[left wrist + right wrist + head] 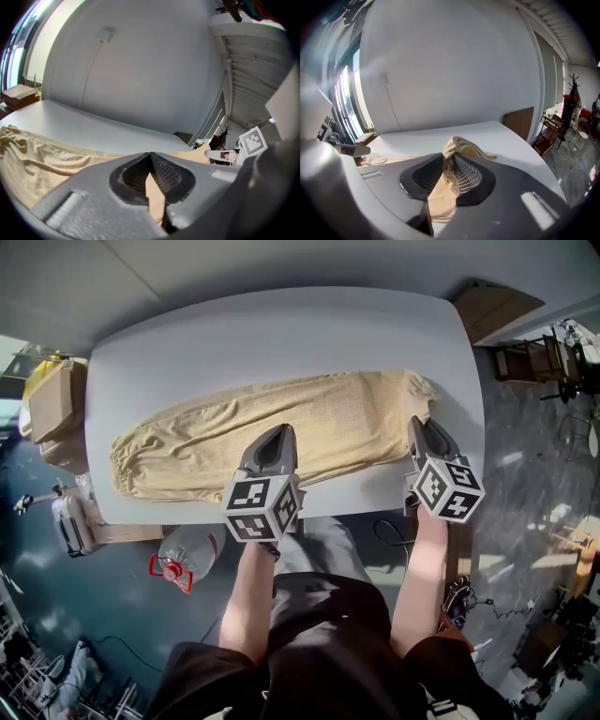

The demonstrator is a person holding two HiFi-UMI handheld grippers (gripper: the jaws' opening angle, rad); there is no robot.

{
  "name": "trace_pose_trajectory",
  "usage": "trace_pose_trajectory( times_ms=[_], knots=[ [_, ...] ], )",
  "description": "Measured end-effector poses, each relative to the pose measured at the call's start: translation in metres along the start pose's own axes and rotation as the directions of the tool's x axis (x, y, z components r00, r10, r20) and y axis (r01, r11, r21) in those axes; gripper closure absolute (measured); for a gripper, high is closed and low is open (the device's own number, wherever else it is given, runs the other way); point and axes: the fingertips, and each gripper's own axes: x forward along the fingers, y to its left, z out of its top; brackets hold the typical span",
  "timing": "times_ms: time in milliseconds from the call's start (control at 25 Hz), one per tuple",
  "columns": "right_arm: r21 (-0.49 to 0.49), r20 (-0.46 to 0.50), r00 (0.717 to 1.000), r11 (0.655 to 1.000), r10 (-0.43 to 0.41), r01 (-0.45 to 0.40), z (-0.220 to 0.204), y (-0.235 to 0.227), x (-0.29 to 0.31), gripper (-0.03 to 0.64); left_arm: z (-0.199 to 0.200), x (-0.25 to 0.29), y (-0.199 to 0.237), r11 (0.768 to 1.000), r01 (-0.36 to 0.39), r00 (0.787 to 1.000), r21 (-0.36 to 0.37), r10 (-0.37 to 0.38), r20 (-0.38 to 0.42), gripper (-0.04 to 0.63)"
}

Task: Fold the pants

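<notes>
Evidently the left gripper [277, 432] and right gripper [418, 424] were each clamped on the near edge of the pants [309, 418], spread mid-frame across the table [234, 338], likely to fold it over.

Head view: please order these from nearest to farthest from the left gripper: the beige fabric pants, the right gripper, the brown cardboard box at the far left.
1. The beige fabric pants: clamped in the left gripper itself.
2. The right gripper: to its right, gripping the pants' right end.
3. The brown cardboard box: past the white table's left end, farthest.
</notes>
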Motion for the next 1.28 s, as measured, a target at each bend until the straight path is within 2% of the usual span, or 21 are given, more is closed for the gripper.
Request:
trace_pose_trajectory(
  times_ms=[400, 880, 1080, 1160, 1280],
  knots=[
    [-0.138, -0.019, 0.992, 0.982, 0.128, -0.129, 0.01, 0.107, 0.01, 0.537, 0.015, -0.078, 0.073, 0.991, -0.115, 0.987, -0.076, 0.122, 0.101, 0.591],
    [-0.304, -0.074, 0.965, 0.916, 0.253, -0.264, 0.0, 0.243, 0.025, 0.537, 0.012, -0.158, 0.154, 0.962, -0.218, 0.956, -0.166, 0.245, 0.163, 0.591],
    [-0.428, -0.155, 0.947, 0.845, 0.28, -0.32, -0.022, 0.301, 0.035, 0.535, 0.007, -0.185, 0.18, 0.948, -0.252, 0.943, -0.194, 0.286, 0.173, 0.591],
    [-0.483, -0.216, 0.935, 0.801, 0.282, -0.354, -0.043, 0.326, 0.043, 0.535, 0.001, -0.197, 0.192, 0.94, -0.27, 0.936, -0.21, 0.307, 0.17, 0.591],
    [-0.556, -0.342, 0.899, 0.712, 0.275, -0.429, -0.093, 0.364, 0.056, 0.535, -0.014, -0.218, 0.213, 0.919, -0.308, 0.924, -0.247, 0.351, 0.154, 0.591]
  ],
)
